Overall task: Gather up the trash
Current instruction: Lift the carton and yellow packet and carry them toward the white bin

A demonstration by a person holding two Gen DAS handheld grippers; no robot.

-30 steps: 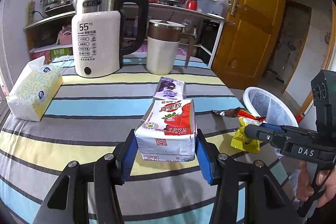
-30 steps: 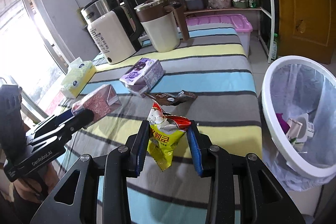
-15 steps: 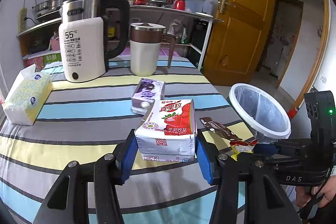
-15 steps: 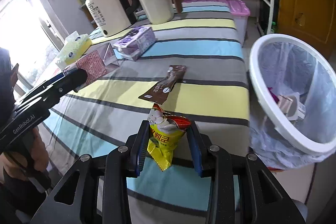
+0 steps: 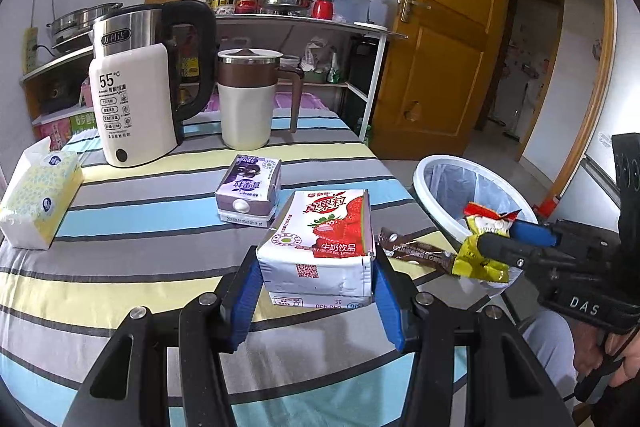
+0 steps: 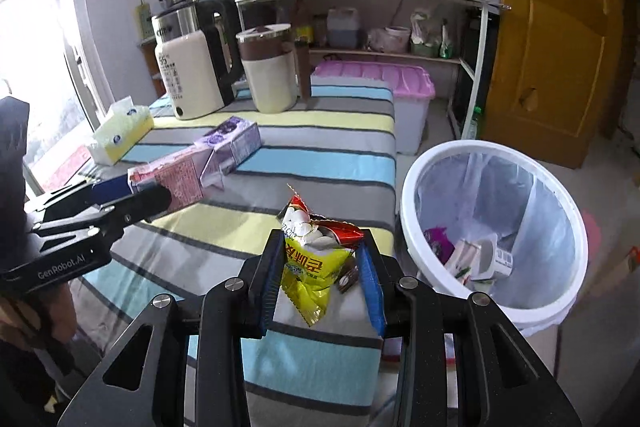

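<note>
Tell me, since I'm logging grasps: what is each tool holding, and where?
Left tool: strawberry milk carton, by its sides. Right tool: yellow snack wrapper, around its middle.

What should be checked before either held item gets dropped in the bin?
1. Left tongs clamped on strawberry milk carton: ok.
2. Right tongs clamped on yellow snack bag: ok.
3. White trash bin open, with room: ok.
4. Snack bag over the bin mouth: not ok, it is above the table edge.
5. Brown wrapper and purple carton left on the table: not ok.
</note>
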